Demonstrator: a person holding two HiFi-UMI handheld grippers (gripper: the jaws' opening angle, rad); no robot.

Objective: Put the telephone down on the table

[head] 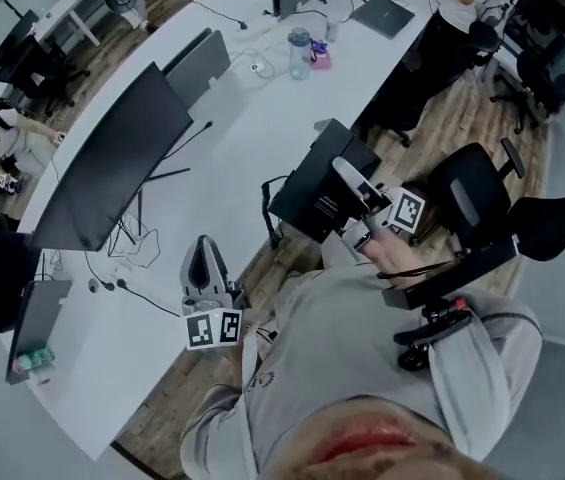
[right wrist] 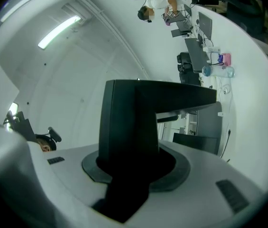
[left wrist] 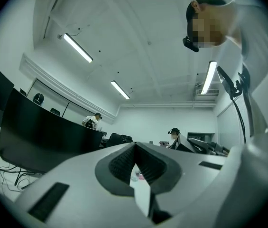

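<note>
Torso [head: 362, 338]: grey top, at table [head: 252, 118] edge. Right gripper [head: 358, 210]: clamped on telephone [head: 312, 186], black, held at table's near edge. Left gripper [head: 205, 266]: jaws together, empty, over same edge. Telephone: probably rigid plastic, fairly light, smooth; best gripped on its solid body.

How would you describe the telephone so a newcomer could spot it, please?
Follow the long white table to its near edge, right of the dark monitor. The telephone is the black angular box, alone in being clamped by the right gripper.
</note>
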